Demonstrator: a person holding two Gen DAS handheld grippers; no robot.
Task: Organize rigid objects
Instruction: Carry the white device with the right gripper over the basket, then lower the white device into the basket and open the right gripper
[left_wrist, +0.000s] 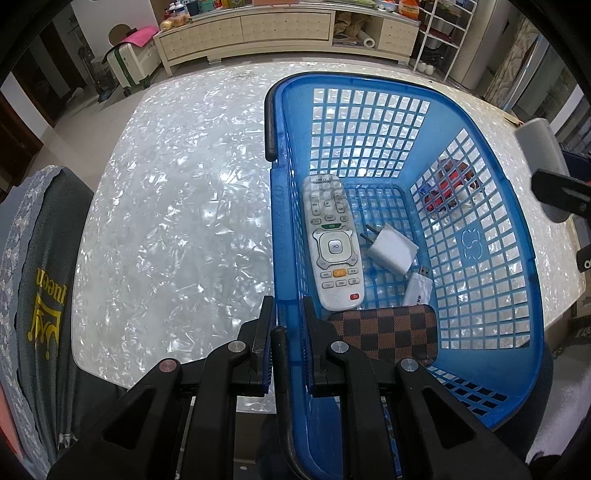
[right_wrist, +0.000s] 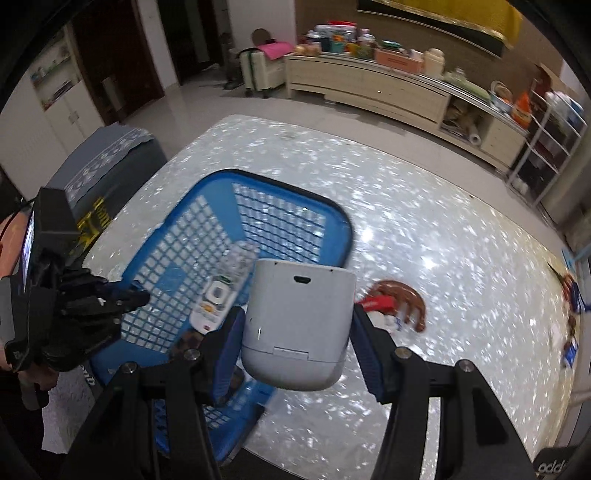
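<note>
Basket (left_wrist: 480, 254) sits near the table's (left_wrist: 166, 221) right edge, its left rim pinched between the pressed-together fingers of the left claw (left_wrist: 288, 321). Inside lie a remote (left_wrist: 332, 243), charger (left_wrist: 391, 247), USB stick (left_wrist: 419, 290) and checkered case (left_wrist: 388, 332). The right claw (right_wrist: 297, 328) clamps a grey box (right_wrist: 299, 325), apparently raised above the basket's right rim. A comb (right_wrist: 406, 299) lies beyond on the table.

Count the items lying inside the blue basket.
4: remote along the left wall, charger plug mid-floor, USB stick beside it, checkered case nearest; more may be hidden.
</note>
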